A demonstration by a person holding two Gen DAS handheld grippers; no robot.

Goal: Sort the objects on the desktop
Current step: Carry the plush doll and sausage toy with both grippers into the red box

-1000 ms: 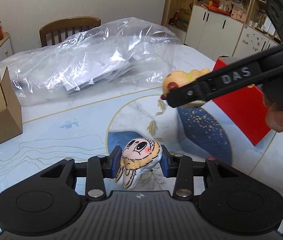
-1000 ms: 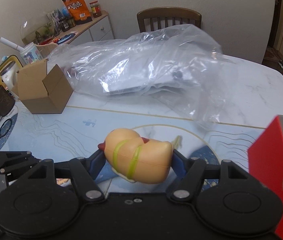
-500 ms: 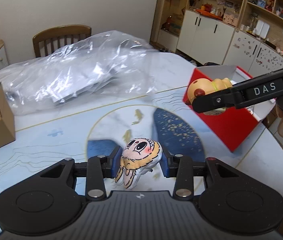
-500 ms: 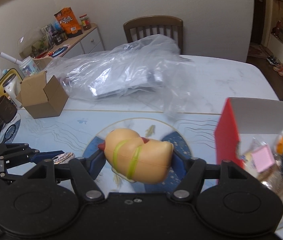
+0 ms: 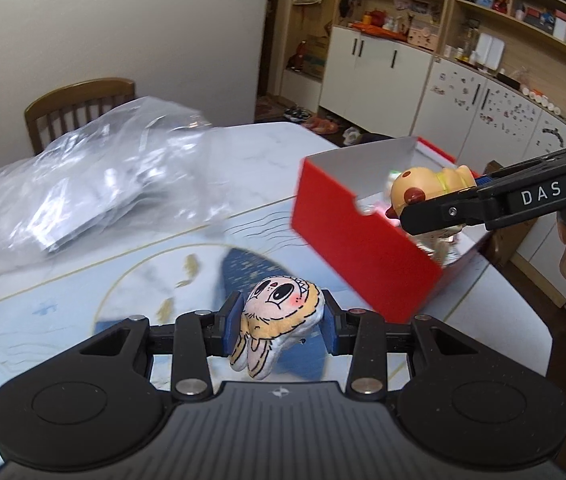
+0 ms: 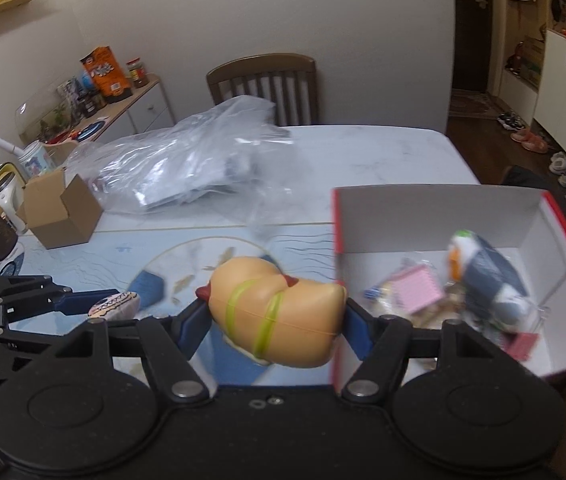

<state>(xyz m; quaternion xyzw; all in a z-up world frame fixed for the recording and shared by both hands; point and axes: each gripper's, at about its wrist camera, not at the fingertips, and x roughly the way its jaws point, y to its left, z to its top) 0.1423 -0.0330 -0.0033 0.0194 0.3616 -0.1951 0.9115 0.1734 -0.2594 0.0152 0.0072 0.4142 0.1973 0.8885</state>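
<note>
Right hand-held gripper (image 6: 277,320) around hot-dog toy (image 6: 277,310)

Plain wall (image 6: 323,12), wooden chair (image 6: 263,80), white cabinets (image 5: 383,68)

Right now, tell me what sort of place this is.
Most likely a home dining room: a wooden dining chair at a marble-look table, cream cabinets with cluttered shelves, and shoes by a doorway.

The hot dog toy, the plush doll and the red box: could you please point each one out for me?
hot dog toy (image 6: 279,312), right wrist view, on the bun's side between the two green stripes.
plush doll (image 5: 279,300), left wrist view, on its face.
red box (image 5: 347,240), left wrist view, on its red outer wall.
</note>
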